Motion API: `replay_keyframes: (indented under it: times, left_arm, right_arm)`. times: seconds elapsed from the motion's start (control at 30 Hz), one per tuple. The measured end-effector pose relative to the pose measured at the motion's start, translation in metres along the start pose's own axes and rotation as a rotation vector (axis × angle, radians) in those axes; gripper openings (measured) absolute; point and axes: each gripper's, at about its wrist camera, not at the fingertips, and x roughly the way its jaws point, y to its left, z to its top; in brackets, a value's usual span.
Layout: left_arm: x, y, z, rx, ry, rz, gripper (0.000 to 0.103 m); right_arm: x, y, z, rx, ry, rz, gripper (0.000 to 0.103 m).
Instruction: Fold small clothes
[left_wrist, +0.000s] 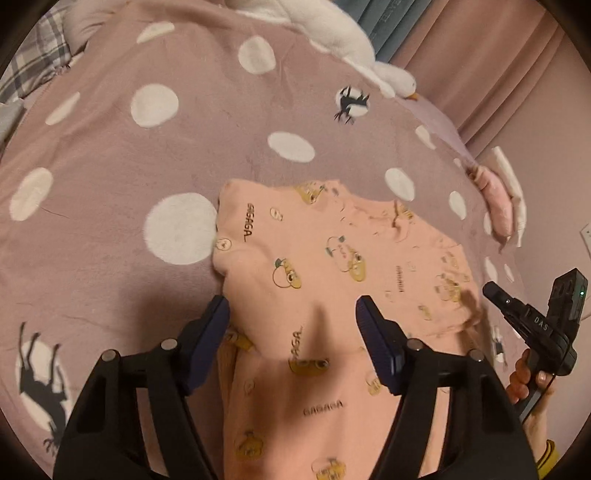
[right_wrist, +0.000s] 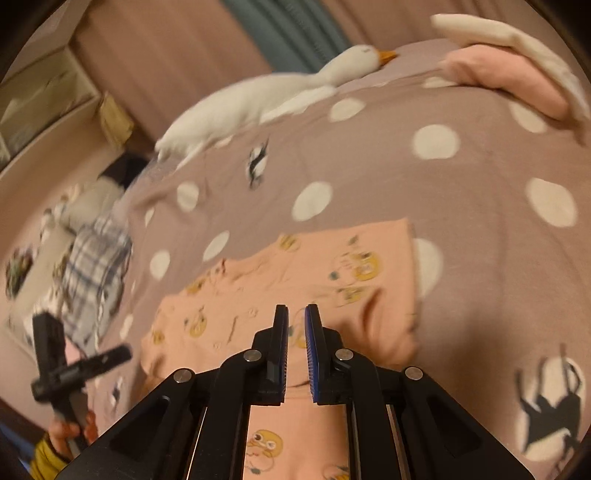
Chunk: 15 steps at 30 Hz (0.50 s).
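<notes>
A pink small garment (left_wrist: 332, 266) printed with yellow cartoon figures lies partly folded on a mauve polka-dot blanket (left_wrist: 110, 206). My left gripper (left_wrist: 291, 314) hangs over the garment's near part, open. Its left finger (left_wrist: 216, 317) is at the cloth's left edge and a raised fold runs between the two fingers. In the right wrist view my right gripper (right_wrist: 296, 317) is shut, above the same garment (right_wrist: 332, 266), with nothing seen pinched. From the left wrist view, the right gripper (left_wrist: 493, 291) sits just off the garment's right edge, held by a hand (left_wrist: 524, 380).
A white goose plush (right_wrist: 258, 99) lies along the blanket's far side. Stacked pink and white cloth (right_wrist: 498, 70) rests at the far right corner. A plaid fabric (right_wrist: 96, 266) hangs off the bed's left. Curtains (left_wrist: 480, 55) stand behind.
</notes>
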Motion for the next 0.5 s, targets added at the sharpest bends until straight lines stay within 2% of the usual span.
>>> replay_keyframes:
  times: [0.1, 0.17, 0.23, 0.37, 0.5]
  left_arm:
    - [0.015, 0.004, -0.003, 0.000, 0.029, 0.013, 0.069]
    - [0.027, 0.011, -0.007, 0.003, 0.068, 0.072, 0.068]
    - [0.031, 0.017, -0.009, 0.016, 0.074, 0.059, 0.069]
    - [0.023, 0.016, -0.009, 0.025, 0.080, 0.061, 0.070]
    - [-0.001, 0.017, -0.027, 0.021, 0.052, 0.055, 0.071]
  right_arm:
    - [0.020, -0.013, -0.009, 0.010, 0.068, -0.085, 0.012]
    - [0.028, -0.026, -0.016, 0.024, 0.102, -0.140, 0.011]
    - [0.026, -0.036, -0.020, 0.047, 0.093, -0.127, 0.004]
    - [0.016, -0.042, -0.019, 0.087, 0.094, -0.106, 0.004]
    - [-0.013, -0.023, -0.030, 0.032, 0.054, -0.076, 0.005]
